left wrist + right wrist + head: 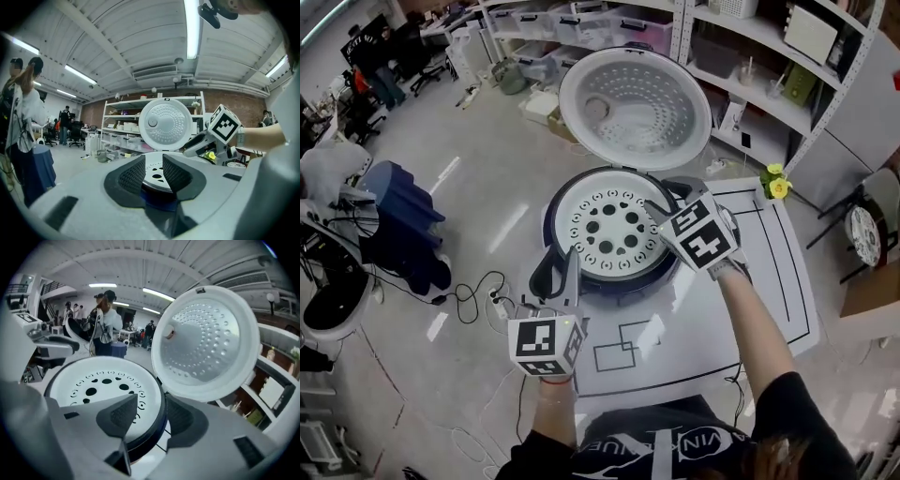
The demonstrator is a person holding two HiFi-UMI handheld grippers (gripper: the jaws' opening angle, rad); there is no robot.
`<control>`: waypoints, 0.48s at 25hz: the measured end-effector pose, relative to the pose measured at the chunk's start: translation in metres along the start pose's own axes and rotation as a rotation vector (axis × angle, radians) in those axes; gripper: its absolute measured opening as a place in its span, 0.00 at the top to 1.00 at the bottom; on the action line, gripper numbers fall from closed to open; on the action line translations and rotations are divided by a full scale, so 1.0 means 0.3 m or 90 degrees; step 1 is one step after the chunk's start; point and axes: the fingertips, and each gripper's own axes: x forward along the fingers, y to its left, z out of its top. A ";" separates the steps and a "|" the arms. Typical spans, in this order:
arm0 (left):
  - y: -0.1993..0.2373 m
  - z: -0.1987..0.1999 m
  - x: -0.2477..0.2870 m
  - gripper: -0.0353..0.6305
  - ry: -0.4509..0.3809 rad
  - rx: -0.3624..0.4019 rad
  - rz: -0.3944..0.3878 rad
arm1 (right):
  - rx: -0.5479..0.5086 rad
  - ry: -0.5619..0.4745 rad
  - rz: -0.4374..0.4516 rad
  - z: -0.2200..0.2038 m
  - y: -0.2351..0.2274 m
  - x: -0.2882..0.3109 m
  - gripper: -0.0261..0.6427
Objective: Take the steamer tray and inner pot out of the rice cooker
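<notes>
The rice cooker (619, 289) stands on the table with its lid (635, 108) swung up and back. Inside lies the white steamer tray (609, 230), round with several holes; it hides the inner pot. My left gripper (567, 262) is at the cooker's near-left rim. In the left gripper view its jaws (153, 171) stand apart, and the tray's edge (157, 169) shows in the gap. My right gripper (667, 202) is at the right rim, open wide. One finger (117, 416) is over the tray (103, 385) and the other is outside the rim.
The white table (769, 272) has black lines on it and a small yellow flower (777, 183) at its far right corner. Shelves (769, 75) stand behind the cooker. A blue object (394, 206) and cables lie on the floor at left. People stand far off.
</notes>
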 end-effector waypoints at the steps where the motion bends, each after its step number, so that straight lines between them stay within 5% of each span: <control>1: -0.002 0.003 0.000 0.80 -0.001 0.000 0.003 | -0.024 0.021 0.001 -0.005 0.000 0.026 0.68; 8: 0.026 0.005 -0.016 0.80 0.005 -0.006 0.017 | -0.123 0.125 -0.006 -0.051 0.008 0.141 0.68; 12: 0.045 -0.011 -0.039 0.80 0.005 -0.003 0.025 | -0.142 0.118 -0.012 -0.051 0.022 0.149 0.76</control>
